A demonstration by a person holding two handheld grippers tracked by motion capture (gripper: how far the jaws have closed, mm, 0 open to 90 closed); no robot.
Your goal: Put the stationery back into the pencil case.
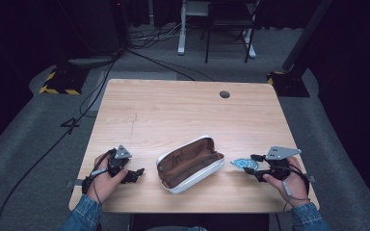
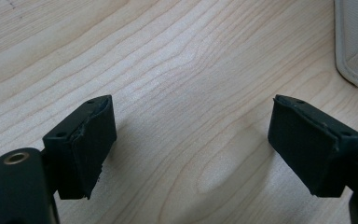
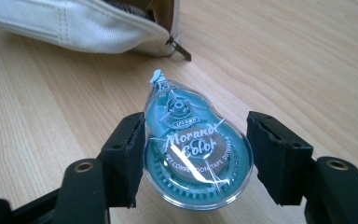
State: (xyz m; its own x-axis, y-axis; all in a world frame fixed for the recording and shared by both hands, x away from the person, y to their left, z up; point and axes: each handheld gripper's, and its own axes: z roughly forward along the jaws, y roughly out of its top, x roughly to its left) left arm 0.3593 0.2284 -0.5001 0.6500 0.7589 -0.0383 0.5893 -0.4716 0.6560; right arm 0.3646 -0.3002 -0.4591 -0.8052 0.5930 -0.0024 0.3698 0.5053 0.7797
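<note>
I am looking at a lab or recording room. Dark curtains (image 1: 24, 38) are hanging all around the wooden table (image 1: 173, 110). Black cables (image 1: 91, 91) are running over the grey carpet (image 1: 29, 159) beside the table, and stands with yellow-striped feet (image 1: 58, 83) are sitting behind it.

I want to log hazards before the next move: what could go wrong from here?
The correction tape lies between the right hand-held gripper's jaws, but one jaw looks not yet in contact; its smooth rounded shell could squirt out on closing. The pencil case lies open close by; a swing could knock it.
</note>
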